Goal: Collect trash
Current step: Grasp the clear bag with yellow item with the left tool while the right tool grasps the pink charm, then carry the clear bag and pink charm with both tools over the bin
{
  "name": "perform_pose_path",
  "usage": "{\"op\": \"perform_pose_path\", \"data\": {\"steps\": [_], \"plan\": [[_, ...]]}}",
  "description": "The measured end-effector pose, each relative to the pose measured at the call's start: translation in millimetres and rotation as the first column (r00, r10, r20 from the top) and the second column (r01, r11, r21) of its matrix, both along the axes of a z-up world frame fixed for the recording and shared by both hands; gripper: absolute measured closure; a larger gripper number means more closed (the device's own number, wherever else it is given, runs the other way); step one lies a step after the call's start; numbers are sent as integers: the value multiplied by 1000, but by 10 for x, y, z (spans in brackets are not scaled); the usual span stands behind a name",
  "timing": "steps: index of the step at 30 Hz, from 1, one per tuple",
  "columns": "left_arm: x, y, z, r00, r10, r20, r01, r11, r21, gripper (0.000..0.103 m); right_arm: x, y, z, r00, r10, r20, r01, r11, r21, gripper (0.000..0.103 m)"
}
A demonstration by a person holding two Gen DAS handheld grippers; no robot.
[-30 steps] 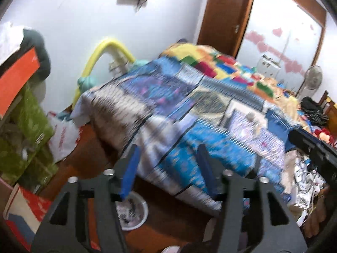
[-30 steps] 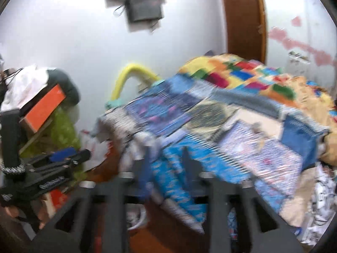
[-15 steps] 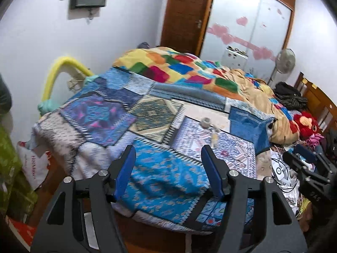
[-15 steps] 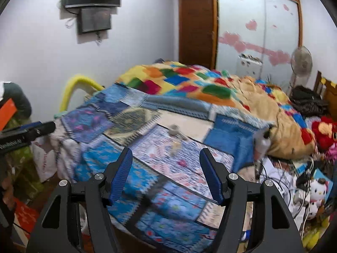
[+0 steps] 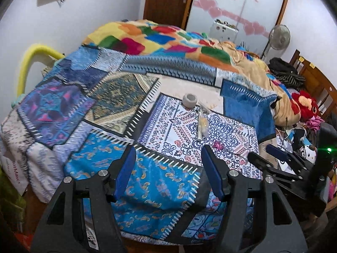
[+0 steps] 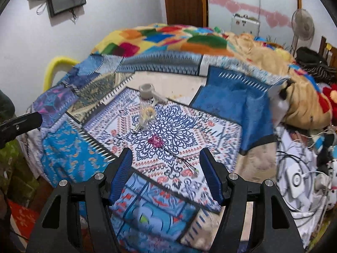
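Trash on bed (image 5: 88,164), mid-quilt, left to right: tape roll (image 5: 190,99), stiff, light, take across rim; clear wrapper (image 5: 202,124), thin, crinkly, slippery, pinch at middle; pink scrap (image 5: 219,146), tiny, soft, pinch from above. Left gripper (image 5: 168,170) released, empty. Right gripper (image 6: 165,171) released, empty. Both short of items.

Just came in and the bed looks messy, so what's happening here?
A person holds two grippers over the patchwork bedspread, collecting trash. The left gripper and right gripper both have open, empty jaws. A tape roll, a clear wrapper and a pink scrap lie untouched on the bed.
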State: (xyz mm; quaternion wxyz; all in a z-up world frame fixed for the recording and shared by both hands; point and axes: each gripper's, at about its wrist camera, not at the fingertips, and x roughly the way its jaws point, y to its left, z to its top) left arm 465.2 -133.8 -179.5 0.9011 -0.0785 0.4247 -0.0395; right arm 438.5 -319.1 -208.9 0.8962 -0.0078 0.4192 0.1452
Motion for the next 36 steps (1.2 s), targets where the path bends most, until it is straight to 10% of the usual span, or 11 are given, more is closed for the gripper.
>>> {"op": "perform_pose_path", "data": {"steps": [5,18,31,36], "plan": [[284,-76,-269,999,-13,-32,13,1000,4,40,258,134,-248,999,31,-32,-33,999,-34,41],[1003,-448,-721,989,-124,-82,120,991,-56,54,323,266,-492,990,138,-28,-141,983,-116,86],[1434,-794,-1004,975,-178,-135,165,981,-101,72,418,-174,-443,997,20,-75,-20,1000,2,86],[1451,-911,-971,966,-223,-128,210,971,-113,95,433,-214,-405,997,-9,-79,9,1000,-3,86]]}}
